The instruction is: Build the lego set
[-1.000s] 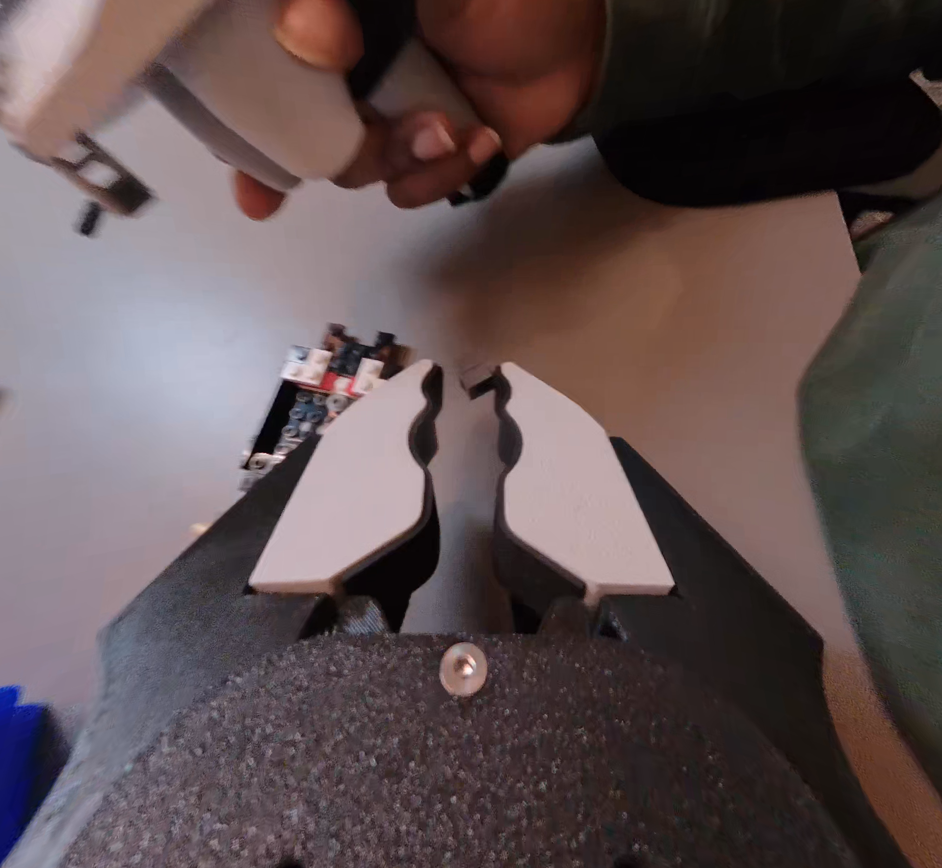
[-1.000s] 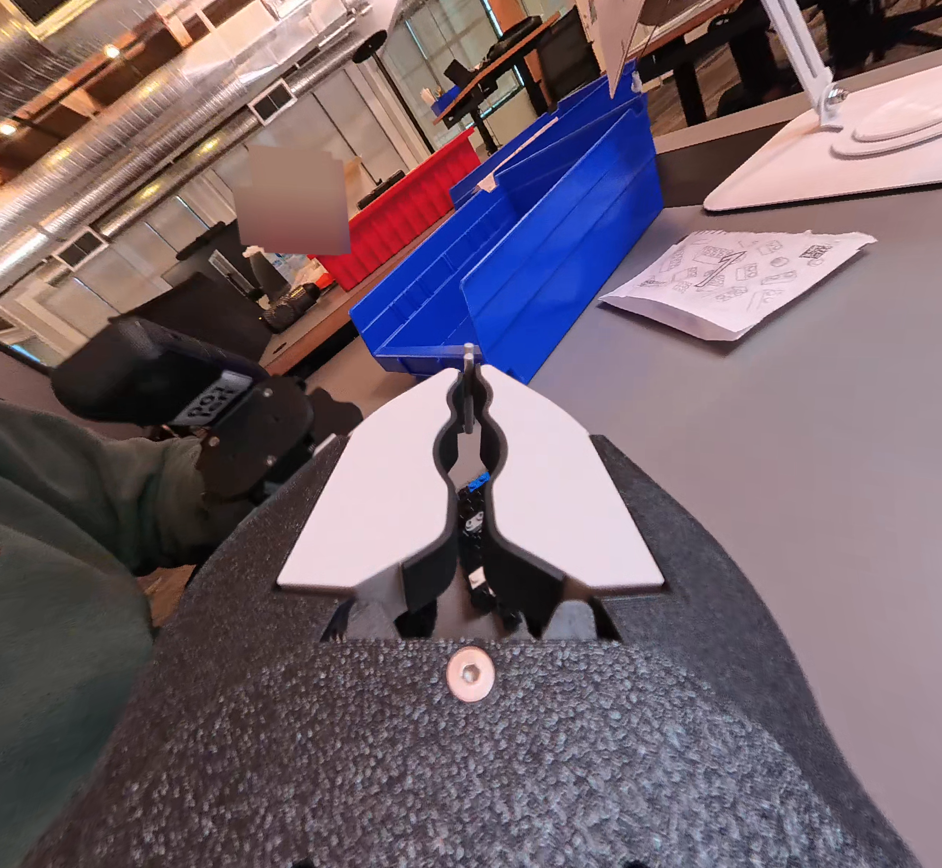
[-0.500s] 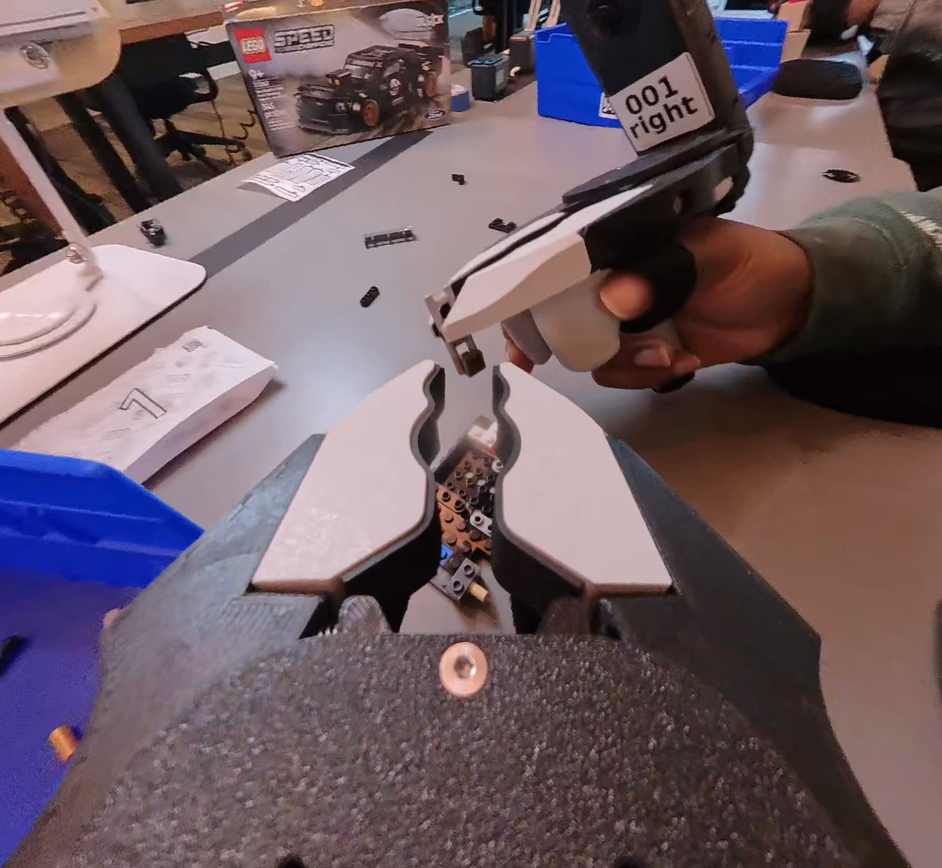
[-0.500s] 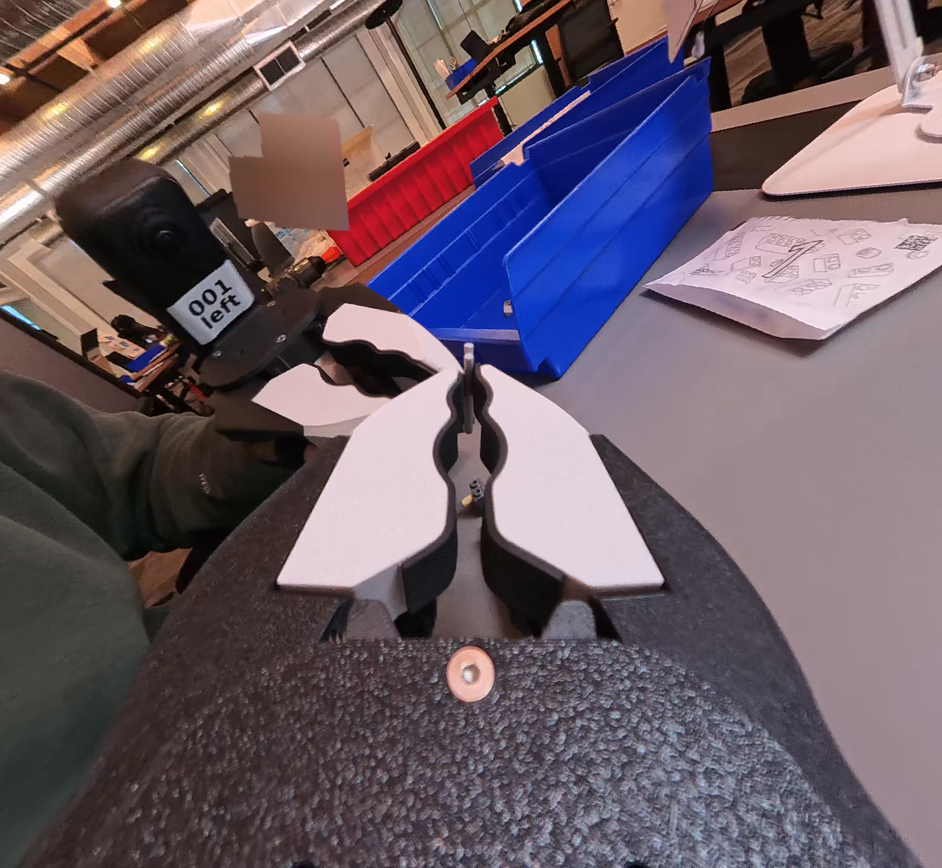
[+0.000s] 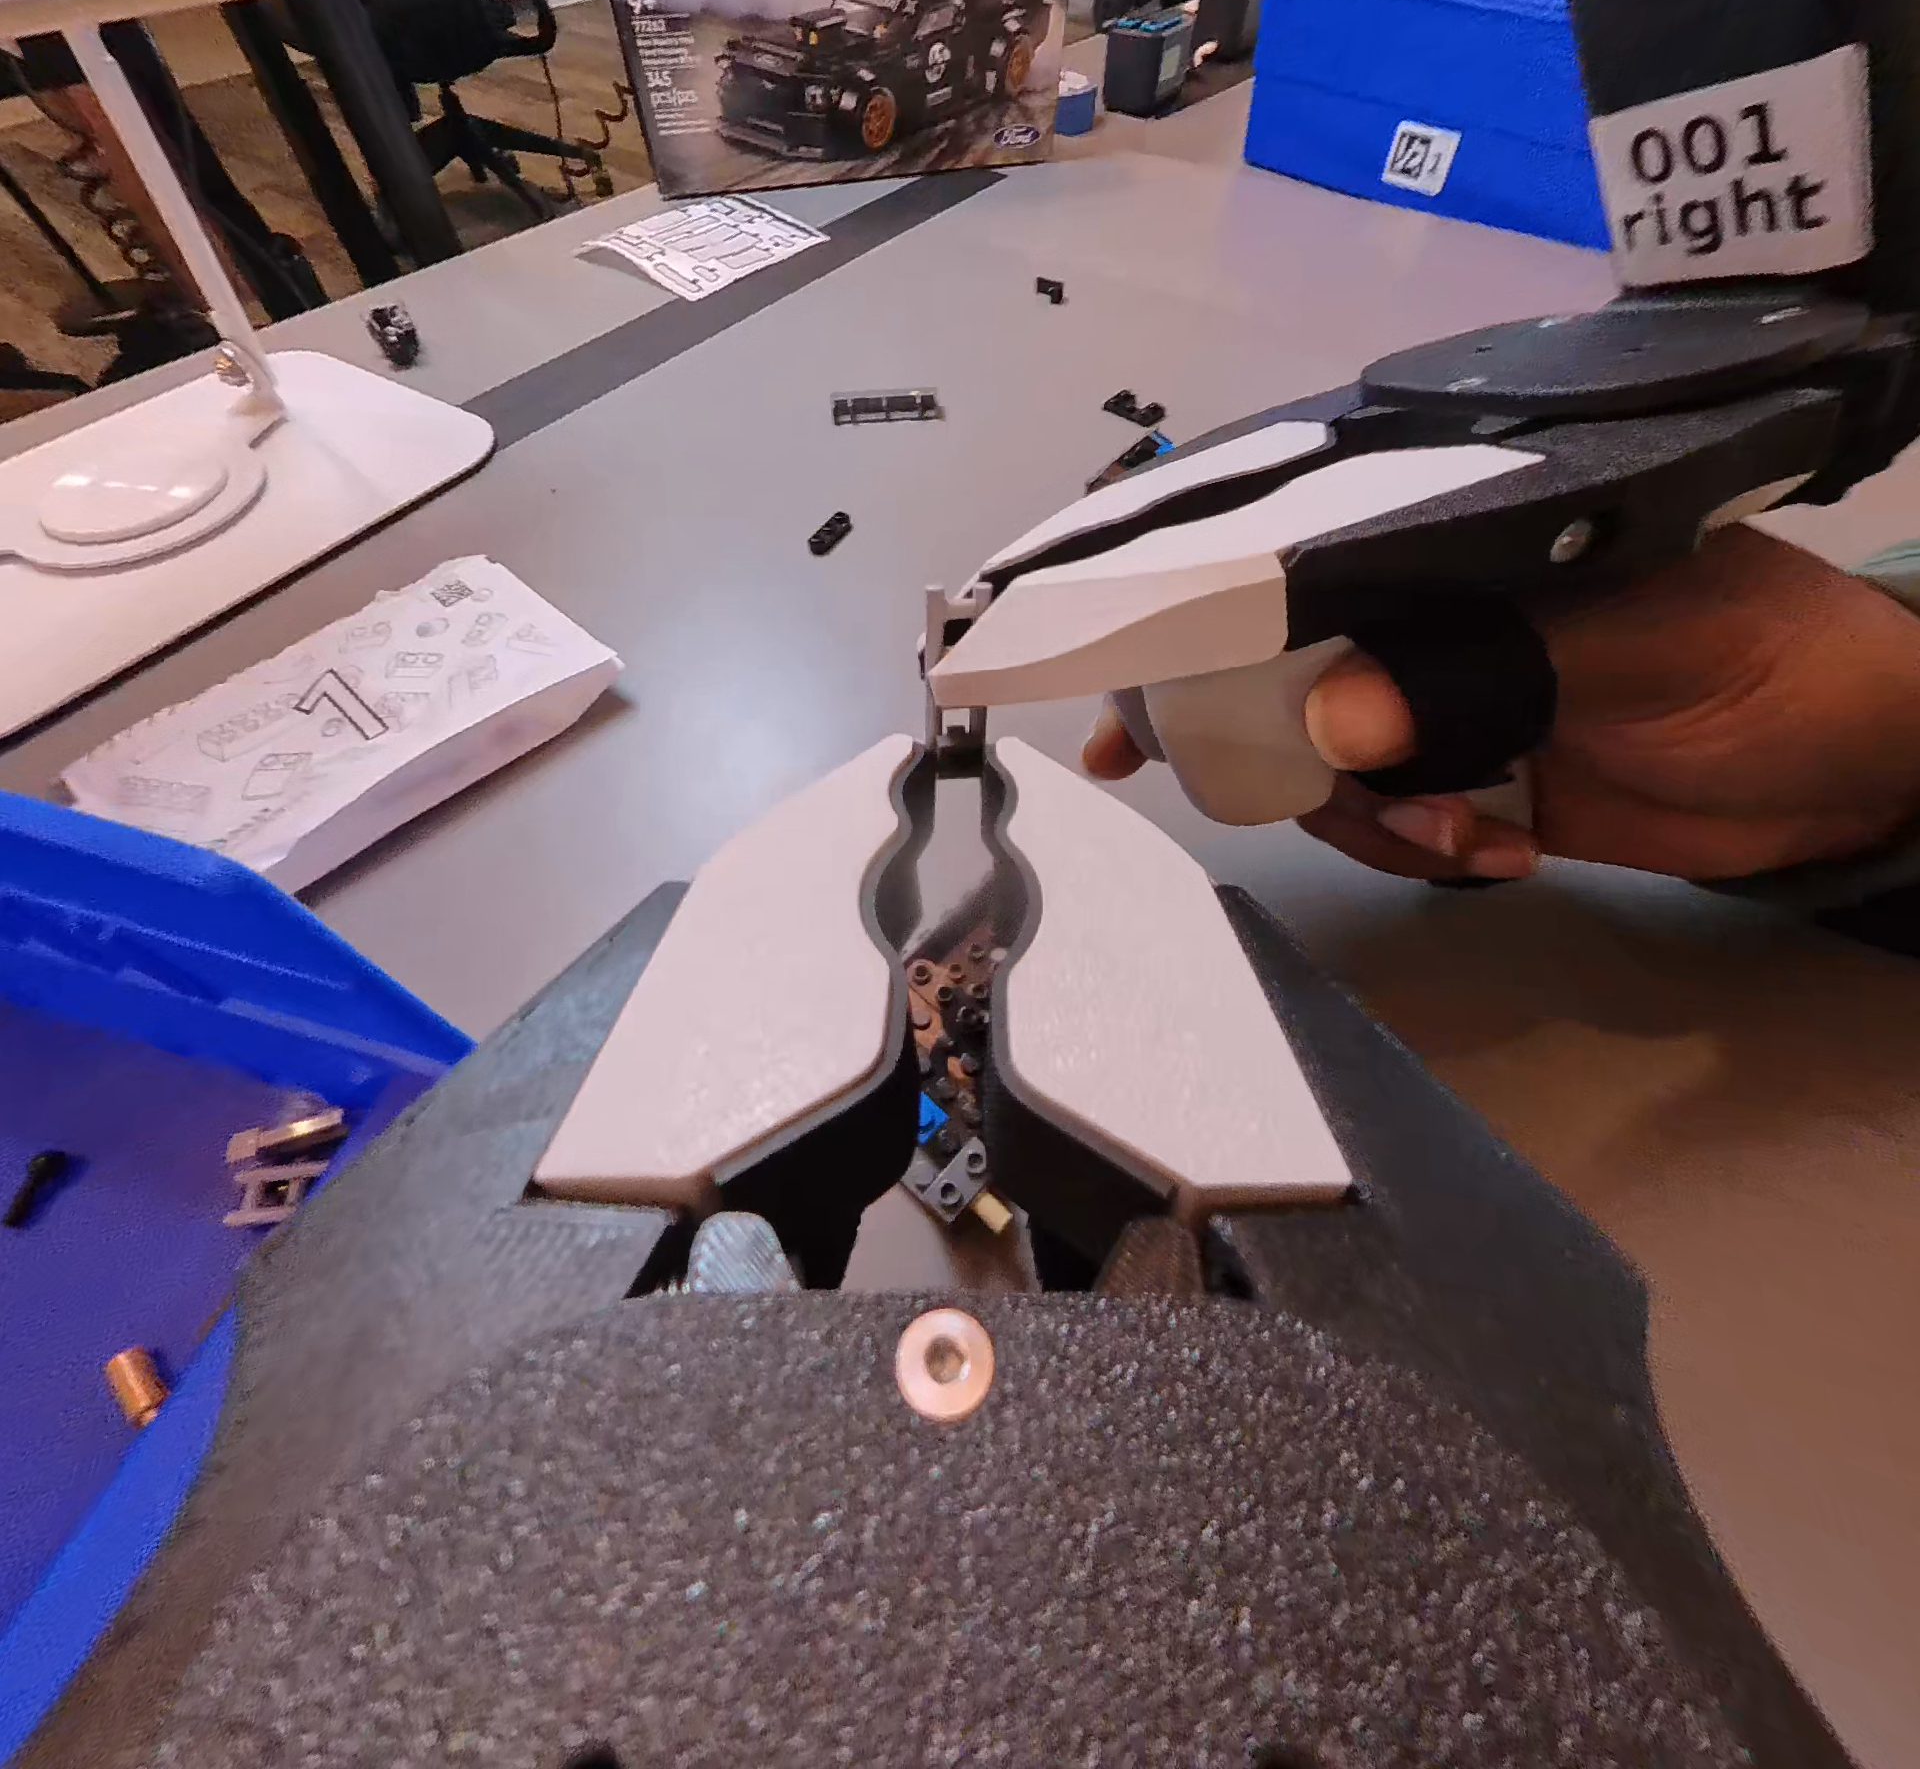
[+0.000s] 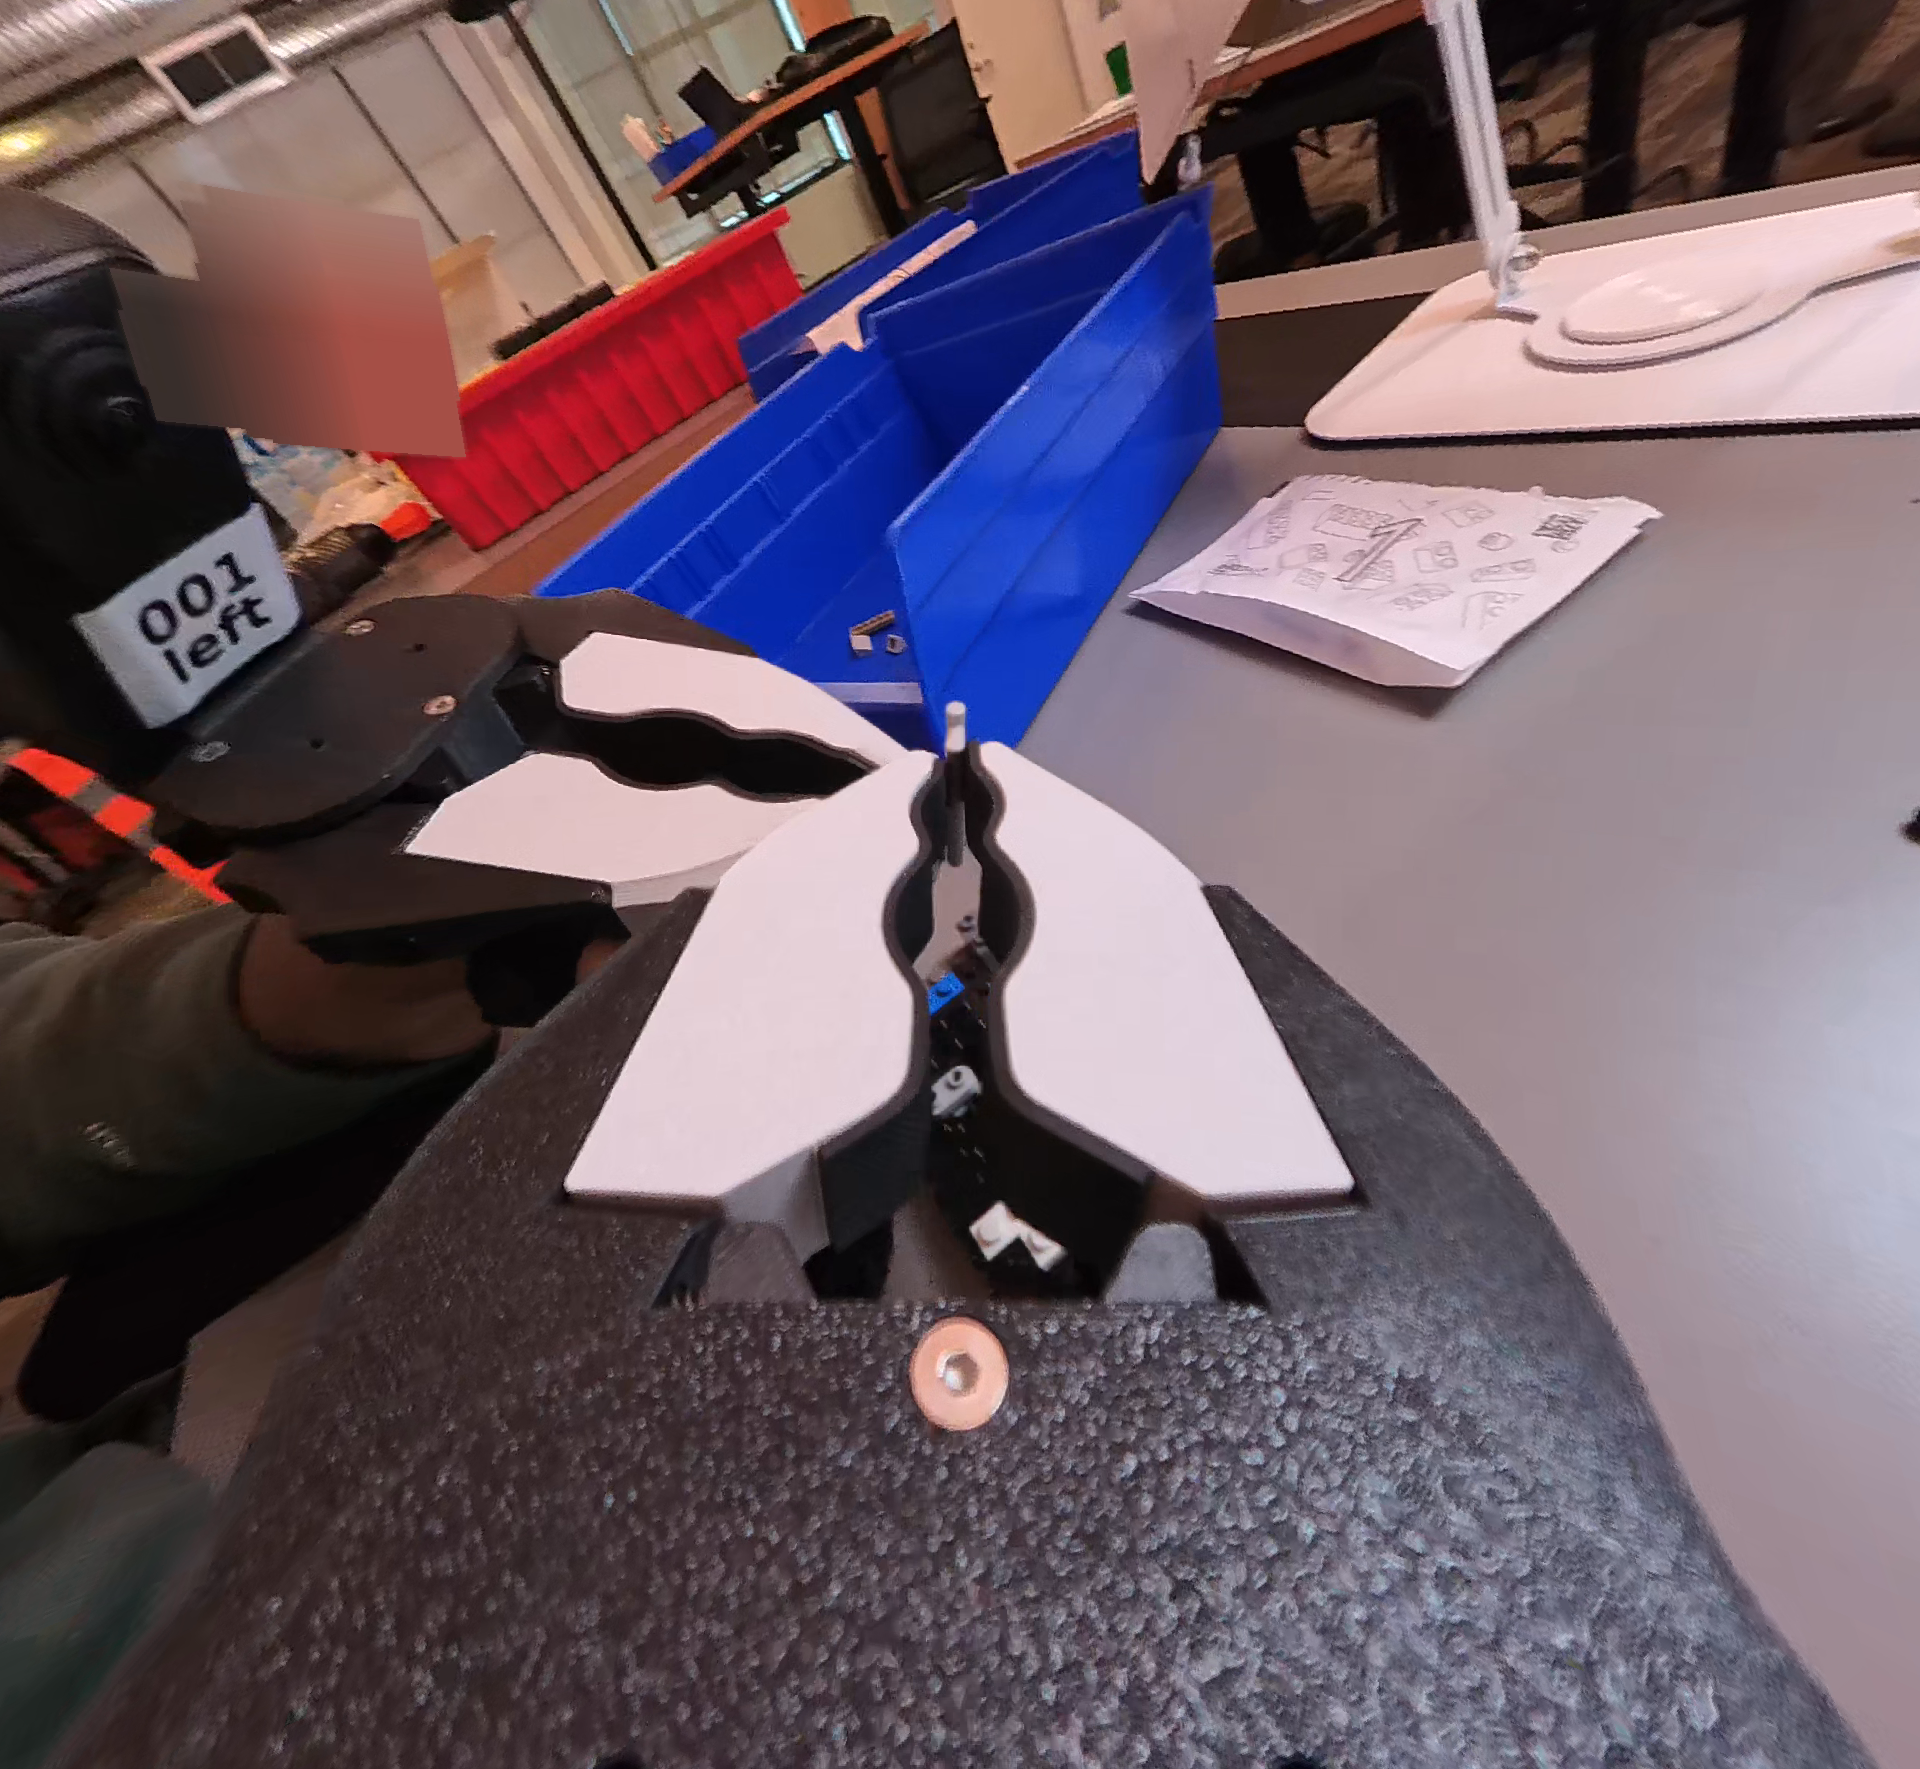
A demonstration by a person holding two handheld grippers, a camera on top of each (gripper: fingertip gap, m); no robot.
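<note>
- Left wrist view: compared with half a second ago, the right gripper (image 5: 956, 633) is brought in close, so that its thin grey piece (image 5: 938, 639) is now set upright right at the tips of the left gripper (image 5: 954, 763), well to the right of the blue bin (image 5: 208, 971).
- The left fingers are drawn nearer together than before, with only a narrow gap left around the piece's lower end; whether it is actually clamped cannot be told.
- The right gripper is held level by a hand (image 5: 1558, 732), reaching in from the side away from the bin.
- A dark brick build (image 5: 951, 1023) is seen below, on the table (image 5: 675, 472).
- Right wrist view: the right gripper (image 6: 954, 769) is closed on the piece (image 6: 954, 727), which is gripped upright just in front of the bin (image 6: 1039, 493).
- The left gripper (image 6: 821, 761) is now angled in from the bin's left, its tips hidden behind the right fingers.
</note>
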